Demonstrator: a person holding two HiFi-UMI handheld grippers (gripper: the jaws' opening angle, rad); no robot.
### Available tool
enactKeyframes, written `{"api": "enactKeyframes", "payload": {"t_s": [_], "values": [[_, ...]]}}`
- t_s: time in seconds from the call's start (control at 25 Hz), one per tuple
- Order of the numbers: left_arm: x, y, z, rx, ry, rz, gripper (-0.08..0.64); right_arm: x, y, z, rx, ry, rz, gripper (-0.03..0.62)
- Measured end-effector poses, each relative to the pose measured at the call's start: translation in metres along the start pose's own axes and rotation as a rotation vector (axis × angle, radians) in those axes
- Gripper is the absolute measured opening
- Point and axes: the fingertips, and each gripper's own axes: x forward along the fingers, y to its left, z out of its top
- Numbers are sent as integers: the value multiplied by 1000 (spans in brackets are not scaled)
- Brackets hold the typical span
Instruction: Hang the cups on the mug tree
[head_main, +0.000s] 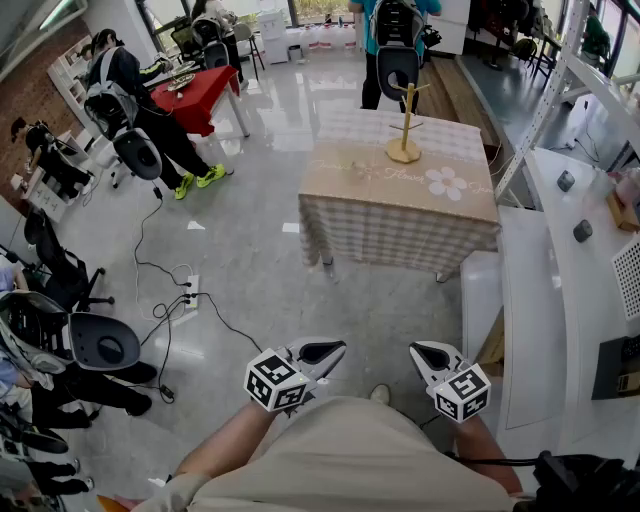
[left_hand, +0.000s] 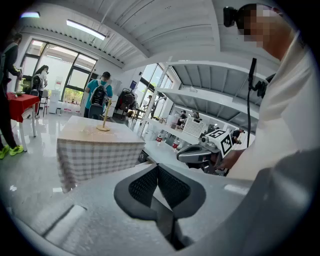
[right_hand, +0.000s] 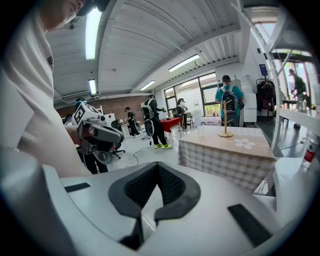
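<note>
The wooden mug tree (head_main: 404, 125) stands bare at the far side of a table with a checked cloth (head_main: 400, 200), well ahead of me across the floor. It also shows as the mug tree (left_hand: 104, 120) and the mug tree (right_hand: 225, 120). One clear cup (right_hand: 201, 131) stands near that table's left end in the right gripper view. My left gripper (head_main: 322, 352) and right gripper (head_main: 430, 355) are held close to my body, far from the table. Both are shut with nothing between their jaws. Each gripper view shows the other gripper: the right gripper (left_hand: 200, 152), the left gripper (right_hand: 97, 132).
A white counter (head_main: 535, 300) and metal shelving run along the right. A person with a backpack (head_main: 398, 40) stands behind the table. Left of me are office chairs (head_main: 100, 340), floor cables with a power strip (head_main: 190, 295), other people and a red table (head_main: 195, 95).
</note>
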Motion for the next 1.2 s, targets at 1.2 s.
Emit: {"api": "enactKeyframes", "payload": {"t_s": [1.2], "values": [[198,224,120,-71,-44,96,172,90,-236,65,96,29,-103,130]]}}
